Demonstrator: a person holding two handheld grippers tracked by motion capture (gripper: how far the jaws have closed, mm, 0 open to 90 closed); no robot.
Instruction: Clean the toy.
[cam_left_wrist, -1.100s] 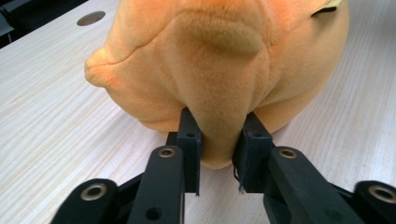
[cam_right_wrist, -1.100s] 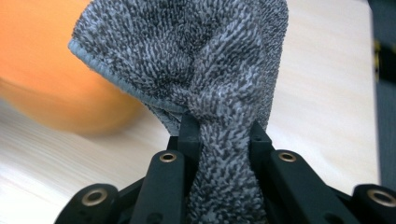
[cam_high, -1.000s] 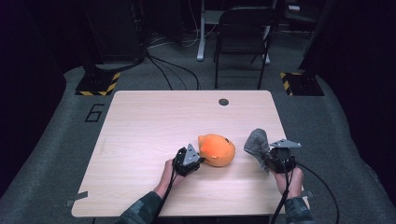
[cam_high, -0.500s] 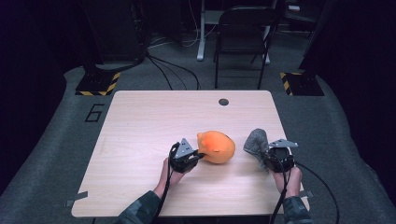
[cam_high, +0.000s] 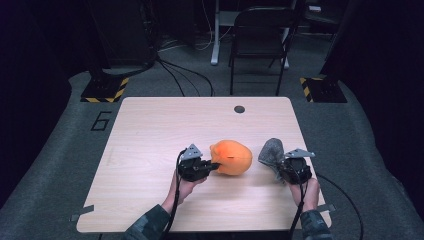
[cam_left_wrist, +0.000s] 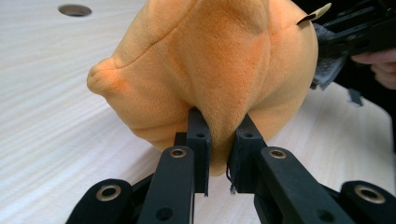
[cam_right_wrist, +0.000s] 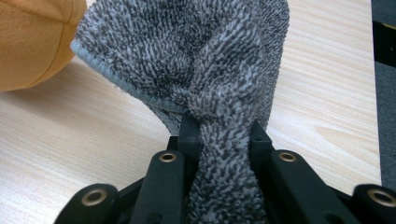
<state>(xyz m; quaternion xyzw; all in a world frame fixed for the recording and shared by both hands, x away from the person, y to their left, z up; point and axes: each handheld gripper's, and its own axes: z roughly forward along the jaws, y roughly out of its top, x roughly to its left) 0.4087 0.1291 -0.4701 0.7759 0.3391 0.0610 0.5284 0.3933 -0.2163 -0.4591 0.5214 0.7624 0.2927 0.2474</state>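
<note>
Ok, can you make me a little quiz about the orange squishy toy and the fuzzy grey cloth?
1. True or false: the left gripper pinches the orange plush toy.
2. What does the right gripper hold? A) a spoon B) the grey cloth C) a cup
3. In the high view, which side of the toy is the cloth on?

Key:
1. True
2. B
3. Its right, with a strip of bare table between them.
</note>
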